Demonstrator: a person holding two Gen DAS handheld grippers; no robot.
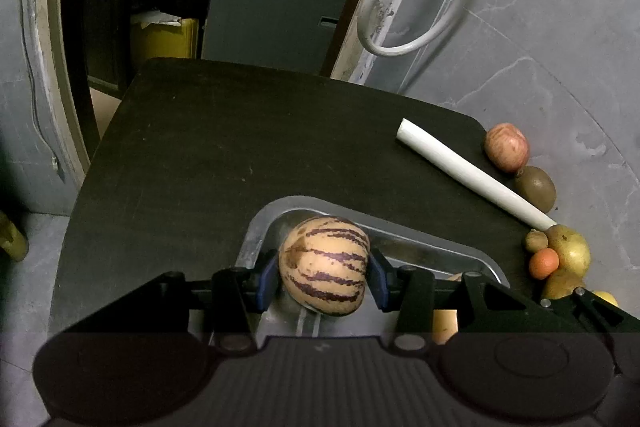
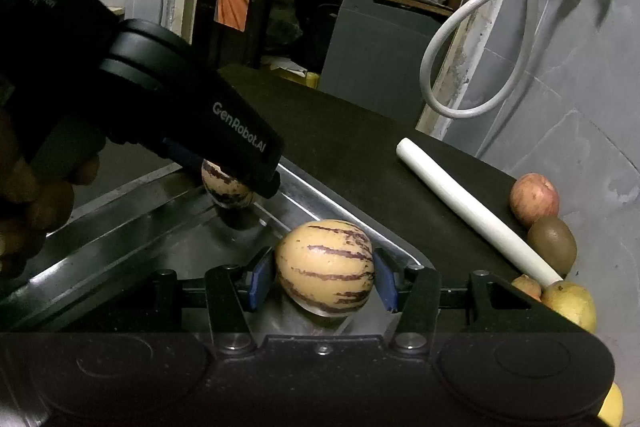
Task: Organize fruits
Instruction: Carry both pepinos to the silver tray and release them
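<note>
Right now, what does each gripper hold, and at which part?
Each holds a striped fruit by its two opposite sides: left gripper its fruit, right gripper the other fruit.

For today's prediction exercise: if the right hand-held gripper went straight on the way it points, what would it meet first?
Probably the metal tray: the right hand-held gripper, shut on a striped fruit, angles down over it. Depth is unclear.

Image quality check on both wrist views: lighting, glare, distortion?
Left wrist: dim room, strong fisheye bending the table edges, dark corner vignette, striped fruit sharp. Right wrist: same dimness, glare streaks on the metal tray, left gripper body blocks the upper left, white tube bright but unclipped.
</note>
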